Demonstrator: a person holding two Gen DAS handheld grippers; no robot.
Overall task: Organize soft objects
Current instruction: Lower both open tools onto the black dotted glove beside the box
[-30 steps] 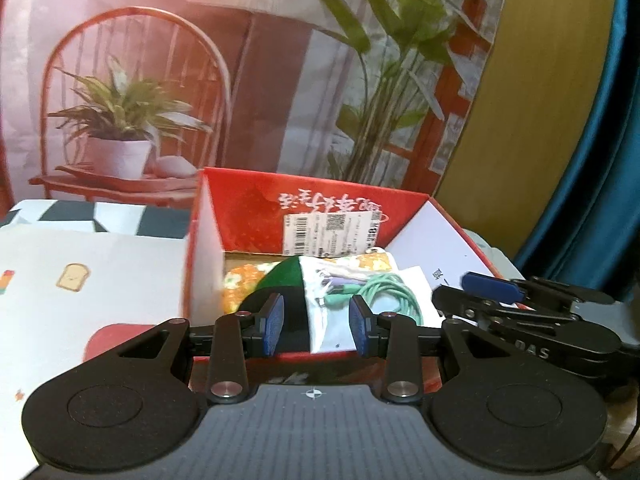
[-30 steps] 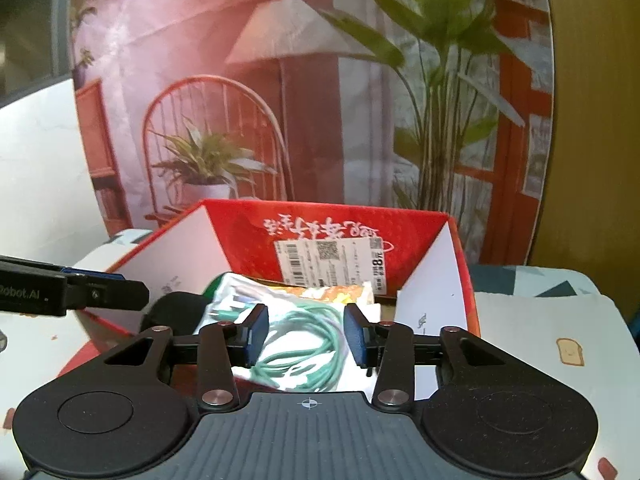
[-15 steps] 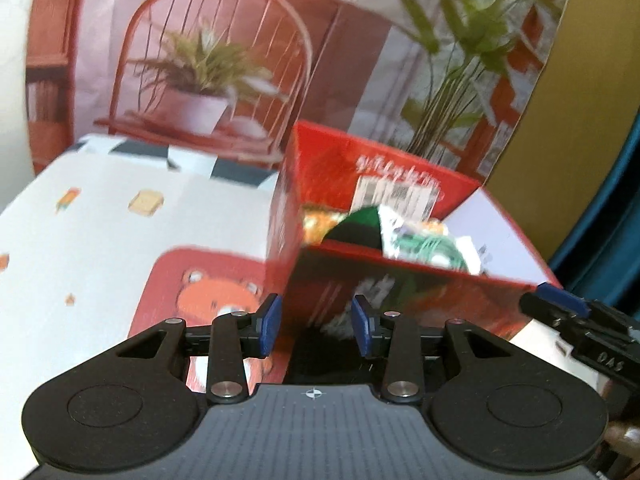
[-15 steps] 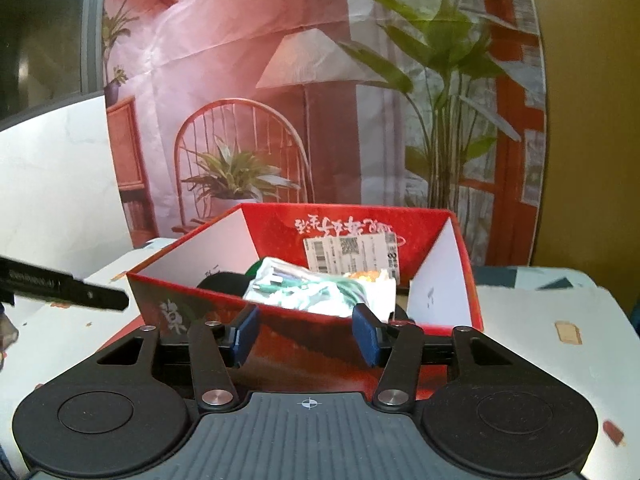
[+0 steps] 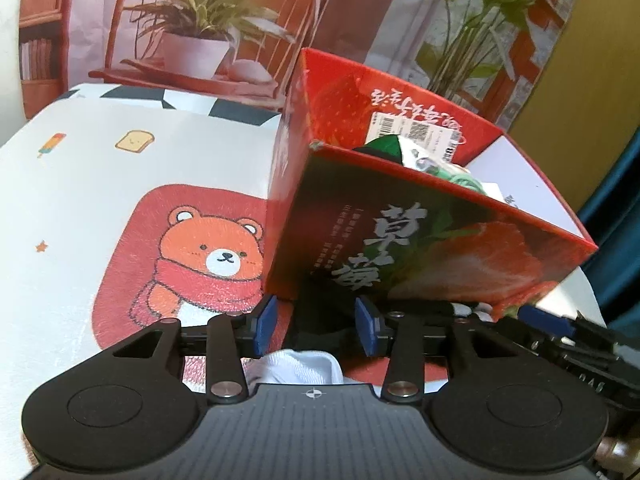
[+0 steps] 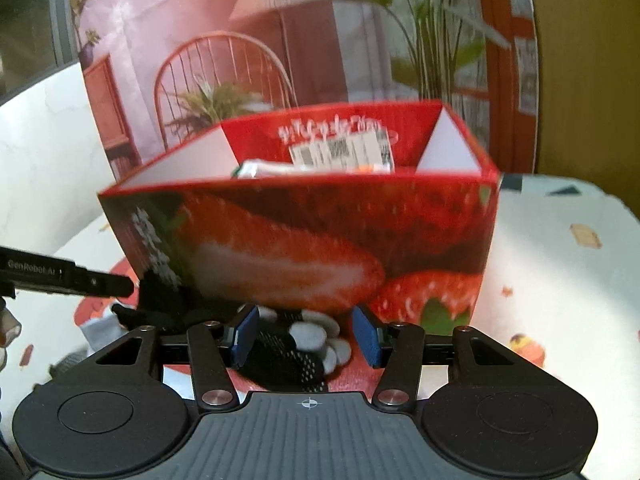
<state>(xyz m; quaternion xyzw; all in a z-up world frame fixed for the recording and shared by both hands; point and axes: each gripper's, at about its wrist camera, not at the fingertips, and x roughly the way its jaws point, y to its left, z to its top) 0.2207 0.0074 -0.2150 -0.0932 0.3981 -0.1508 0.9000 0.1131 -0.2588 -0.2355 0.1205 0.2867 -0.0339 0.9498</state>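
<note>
- On the table (image 5: pixel 100 184), covered with a white cloth printed with a bear in a red scarf (image 5: pixel 208 256), an open red strawberry box (image 5: pixel 420 248) stands toward the far edge, in front of a printed backdrop of a chair and potted plants (image 5: pixel 200 32).
- Inside the box lie a green and black soft item (image 5: pixel 386 148), a clear packet with a coiled green cable (image 5: pixel 448 170) and a white barcode label (image 5: pixel 416 132) stuck to the far inner wall.
- Just in front of the box's near wall, on the cloth, lies a dark soft object (image 5: pixel 320 320) with a white fabric piece (image 5: pixel 300 366) touching it on the near side.
- The left gripper (image 5: pixel 316 322) points down at that spot; its blue pads are partly apart and opening, with the dark object between them but not pressed.
- Beside it, toward the table's right edge, the right gripper (image 6: pixel 306 334) hangs over a black mesh item with white oval patches (image 6: pixel 304 340); its jaws stand at a middling width, and the item lies between the pads without being squeezed.
- From the right wrist view, the left gripper's finger reaches in from the left toward a black soft lump (image 6: pixel 160 296) at the box's near left corner.
- This view is blurred, so finer detail of the fabric cannot be told.
</note>
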